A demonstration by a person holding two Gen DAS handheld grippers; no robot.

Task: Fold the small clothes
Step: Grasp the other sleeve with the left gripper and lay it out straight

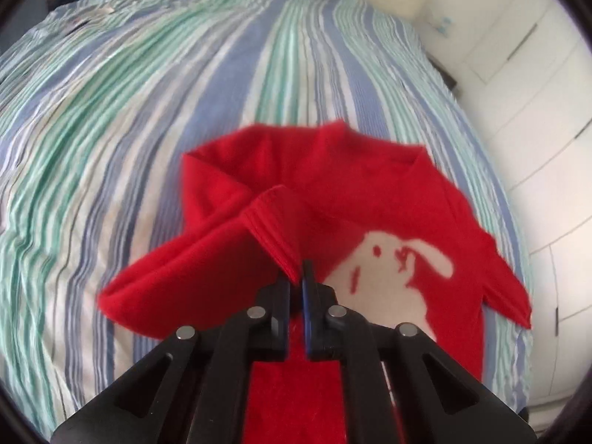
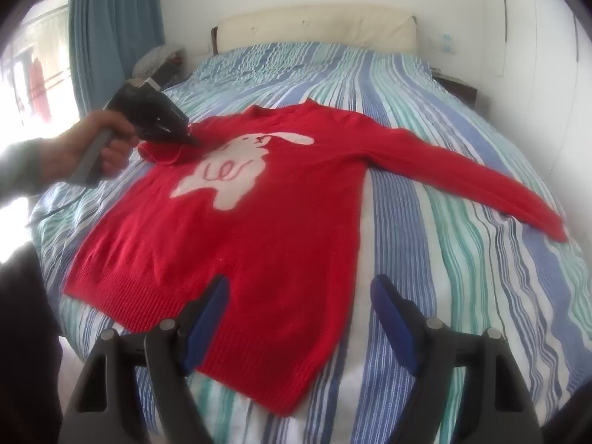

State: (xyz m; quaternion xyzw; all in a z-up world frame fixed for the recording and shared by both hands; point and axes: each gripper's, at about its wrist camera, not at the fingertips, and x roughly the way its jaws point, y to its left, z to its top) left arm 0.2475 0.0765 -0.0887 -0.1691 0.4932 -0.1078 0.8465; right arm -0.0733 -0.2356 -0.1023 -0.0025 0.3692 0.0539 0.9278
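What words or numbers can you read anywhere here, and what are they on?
None: no words or numbers can be read.
The red knitted sweater carries only a white rabbit picture with red squiggly lines, not letters.
The small blue-marked thing on the white wall beside the cream padded headboard is too small and blurred to read.
The blue, green and white striped bedcover has no writing.

The left tool hides the sweater's folded sleeve end in the right wrist view; motion blurs the bed's stripes; window clutter is unreadable.
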